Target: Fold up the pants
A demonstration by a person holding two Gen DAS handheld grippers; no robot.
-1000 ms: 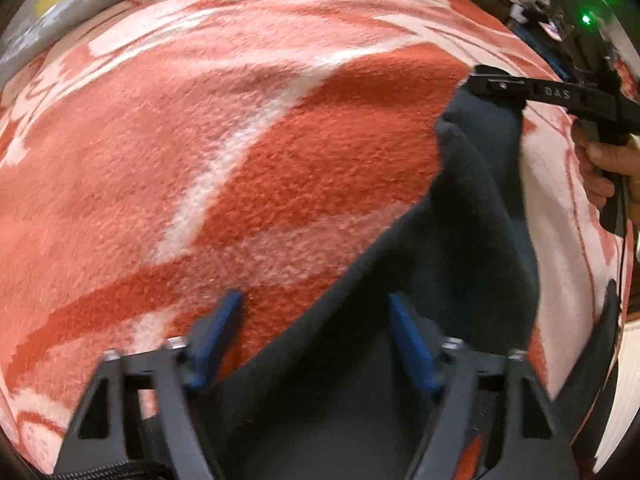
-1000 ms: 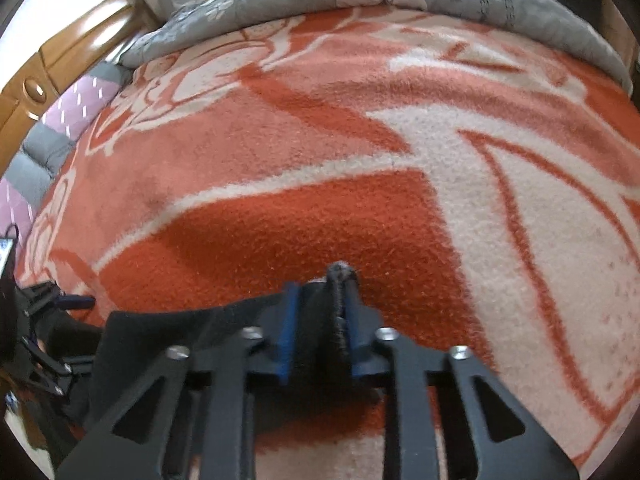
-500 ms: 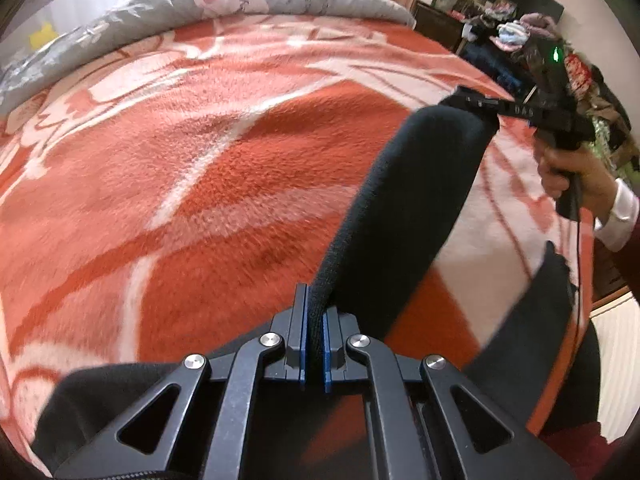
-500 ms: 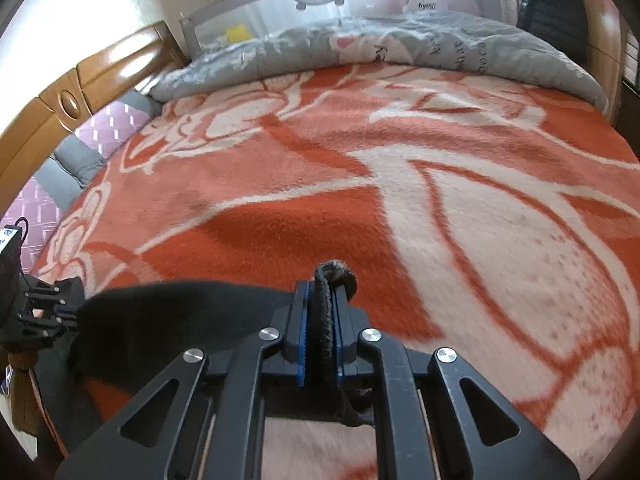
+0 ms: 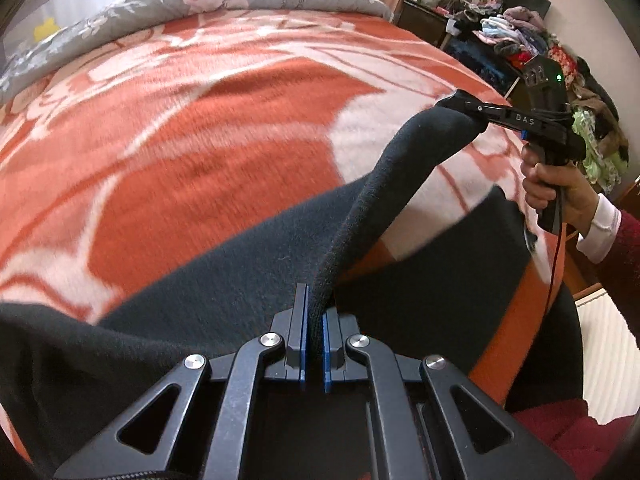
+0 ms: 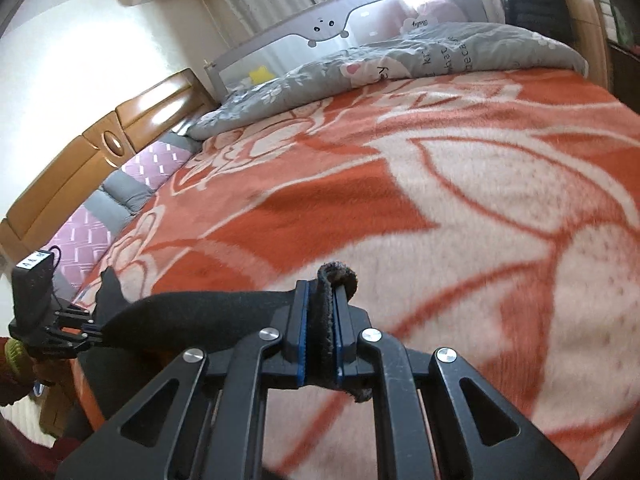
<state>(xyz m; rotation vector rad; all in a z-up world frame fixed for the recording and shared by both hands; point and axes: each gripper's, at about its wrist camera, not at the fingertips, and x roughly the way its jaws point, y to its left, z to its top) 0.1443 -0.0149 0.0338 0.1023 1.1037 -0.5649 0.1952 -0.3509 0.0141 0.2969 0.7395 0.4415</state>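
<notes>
Dark fleece pants [image 5: 224,292] are held up over an orange and white blanket [image 5: 200,128] on a bed. My left gripper [image 5: 314,308] is shut on one edge of the pants. My right gripper [image 6: 320,300] is shut on another edge, with a fold of fabric poking up between its fingers. A taut band of cloth runs between the two grippers. In the left wrist view the right gripper [image 5: 460,102] is at the upper right, held by a hand. In the right wrist view the left gripper [image 6: 76,330] is at the far left, with the pants [image 6: 200,314] stretched toward it.
A grey printed quilt [image 6: 400,60] lies at the far end of the bed before a grey bed rail [image 6: 332,24]. A wooden headboard [image 6: 100,148] stands at the left. Shelves with piled clothes [image 5: 512,36] stand past the bed's right edge.
Both grippers have risen and pulled back from the blanket, lifting the pants. The left gripper, open a second ago, has shut on the fabric. More of the room shows now.
</notes>
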